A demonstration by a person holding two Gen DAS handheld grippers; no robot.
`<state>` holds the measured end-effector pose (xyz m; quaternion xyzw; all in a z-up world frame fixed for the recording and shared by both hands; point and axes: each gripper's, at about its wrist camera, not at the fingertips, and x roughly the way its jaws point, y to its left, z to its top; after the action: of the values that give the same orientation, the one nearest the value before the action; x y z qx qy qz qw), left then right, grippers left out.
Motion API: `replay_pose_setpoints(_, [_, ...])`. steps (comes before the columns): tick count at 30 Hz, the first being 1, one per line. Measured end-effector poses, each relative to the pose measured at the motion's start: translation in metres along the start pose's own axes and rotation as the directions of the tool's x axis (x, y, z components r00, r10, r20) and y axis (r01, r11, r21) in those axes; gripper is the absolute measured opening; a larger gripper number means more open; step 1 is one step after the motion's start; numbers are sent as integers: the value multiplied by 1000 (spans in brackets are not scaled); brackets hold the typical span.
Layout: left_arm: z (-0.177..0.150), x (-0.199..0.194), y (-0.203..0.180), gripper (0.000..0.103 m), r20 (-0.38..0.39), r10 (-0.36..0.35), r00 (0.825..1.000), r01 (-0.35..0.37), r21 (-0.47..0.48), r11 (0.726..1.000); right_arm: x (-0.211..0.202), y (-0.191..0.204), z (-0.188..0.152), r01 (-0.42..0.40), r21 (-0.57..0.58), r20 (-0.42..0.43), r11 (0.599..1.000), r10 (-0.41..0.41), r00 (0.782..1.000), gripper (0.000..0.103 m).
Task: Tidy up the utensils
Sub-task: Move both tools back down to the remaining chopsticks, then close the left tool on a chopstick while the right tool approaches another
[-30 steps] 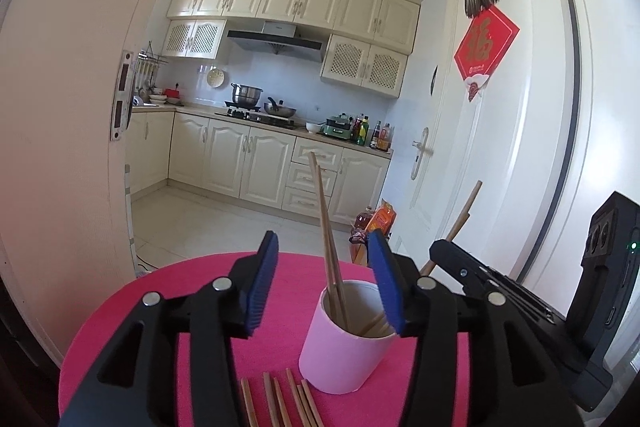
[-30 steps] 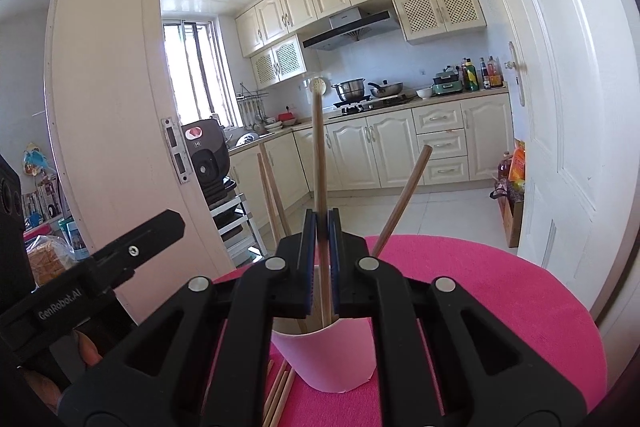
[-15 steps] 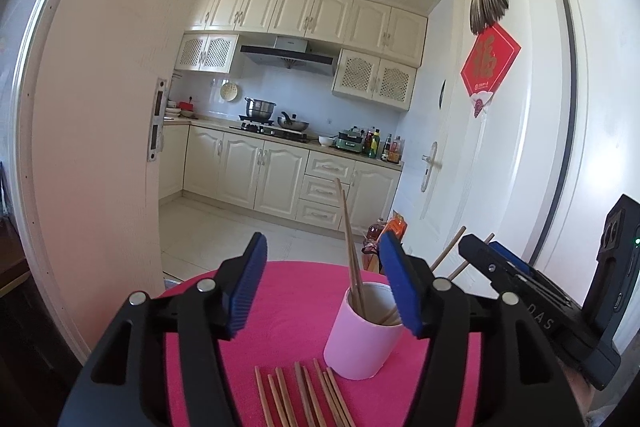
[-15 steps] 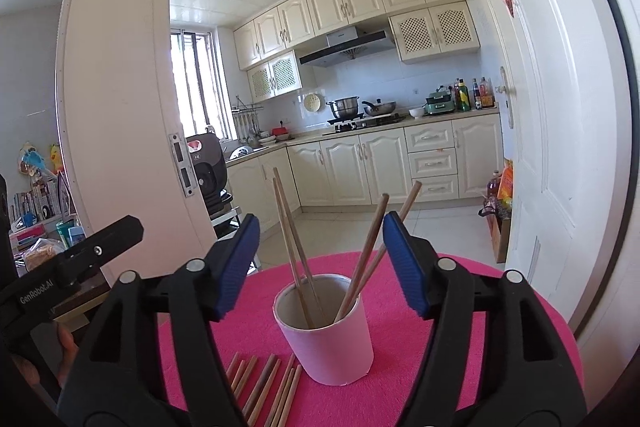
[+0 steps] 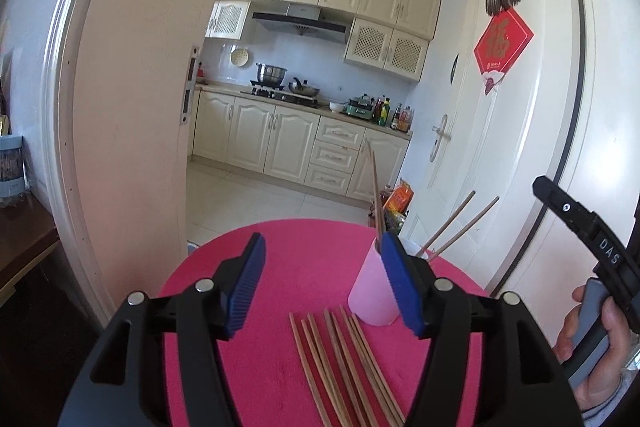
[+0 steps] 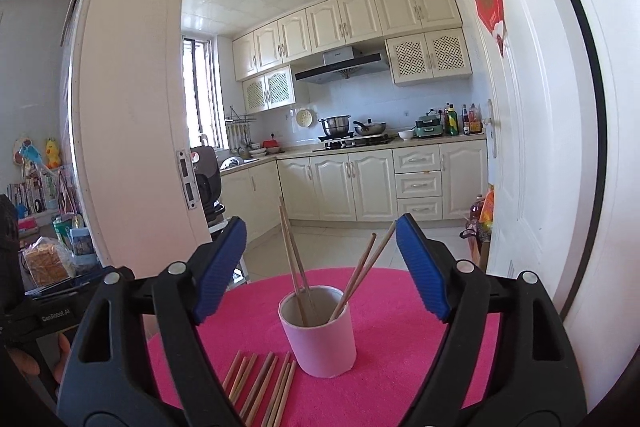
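**Right wrist view: both grippers empty, loose chopsticks awaiting pickup**

Right wrist view shows the pink surface (image 6: 400,367) carrying everything that matters. On it the pale cup (image 6: 318,333) stands upright near the middle, with four chopsticks (image 6: 294,259) leaning inside, two to each side of the rim. I judge the cup light and easily tipped; it looks like thin paper or plastic, so I would not nudge it.

The loose chopsticks (image 6: 260,385) lie flat in a rough row on the surface just beside the cup's base, on its near left. In the left wrist view the same row (image 5: 344,359) lies between that gripper and the cup (image 5: 372,291).

My right gripper (image 6: 320,267) has just been opening and its jaws stand spread wide with nothing between the pads. My left gripper (image 5: 320,291) is also spread and empty; its jaws opened further a moment back.

Handling judgement: the sticks appear wooden, stiff, light and thin, and lying flat they leave little to get under. They are close-packed, so a pinch may catch two. I would take one near mid-length, across its width. Smooth round wood may roll or pivot in the pads.
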<state>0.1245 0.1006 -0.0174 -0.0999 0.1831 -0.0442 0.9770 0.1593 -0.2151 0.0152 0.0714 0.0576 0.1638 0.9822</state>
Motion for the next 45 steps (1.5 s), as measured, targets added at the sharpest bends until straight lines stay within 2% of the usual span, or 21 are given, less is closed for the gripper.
replay_pose_setpoints(4, [-15,10,17,60,-130,-8,991,5,-25,1000,-8,12,-8,-10,-55,-68,998,7,998,77])
replay_pose_setpoints(6, [-26,19,25,60,-212,-14,977,5,-41,999,-9,16,-15,-25,-66,-110,997,18,994,76])
replay_pose_setpoints(8, [-38,31,30,60,-298,-12,954,-3,-49,999,-6,21,-24,-39,-74,-155,996,27,988,76])
replay_pose_setpoints(12, [-65,58,29,59,-460,-9,888,-15,-48,999,5,28,-44,-58,-95,-268,994,30,963,76])
replay_pose_setpoints(14, [-76,68,28,55,-505,0,863,-29,-48,998,16,29,-57,-71,-90,-351,993,35,936,76])
replay_pose_setpoints(15, [-82,73,27,44,-535,0,845,-29,-47,998,23,28,-63,-71,-84,-397,994,32,917,76])
replay_pose_setpoints(17, [-93,84,26,38,-583,-10,813,-25,-52,998,34,26,-75,-84,-55,-471,995,49,881,76])
replay_pose_setpoints(19, [-100,90,21,33,-606,4,795,-36,-41,999,48,23,-89,-87,-24,-555,996,59,830,76])
replay_pose_setpoints(21, [-106,100,18,25,-635,21,772,-52,-30,998,58,22,-102,-96,8,-610,995,81,788,74])
replay_pose_setpoints(22, [-108,104,18,23,-646,28,763,-62,-31,998,61,20,-108,-97,17,-636,995,86,767,68])
replay_pose_setpoints(23, [-110,106,17,21,-653,31,757,-69,-33,997,66,20,-113,-101,33,-660,994,98,745,60])
replay_pose_setpoints(26, [-111,108,17,21,-652,38,757,-74,-28,997,78,19,-126,-111,79,-715,991,133,686,42])
replay_pose_setpoints(28, [-111,111,16,21,-658,49,751,-84,-22,996,86,20,-133,-115,97,-747,989,148,648,35])
replay_pose_setpoints(32, [-107,118,9,21,-669,94,737,-114,14,993,100,27,-146,-115,92,-798,989,142,586,32])
replay_pose_setpoints(34, [-107,123,6,21,-675,114,729,-123,34,992,105,30,-150,-112,92,-814,989,140,563,30])
replay_pose_setpoints(40, [-103,135,-2,21,-686,167,709,-137,98,986,113,36,-153,-90,48,-834,995,89,545,25])
replay_pose_setpoints(43, [-103,141,-3,19,-678,172,714,-143,99,985,116,43,-156,-92,22,-846,996,67,529,23])
replay_pose_setpoints(45, [-103,140,-3,12,-669,179,722,-148,102,984,119,46,-158,-94,10,-853,996,58,518,23])
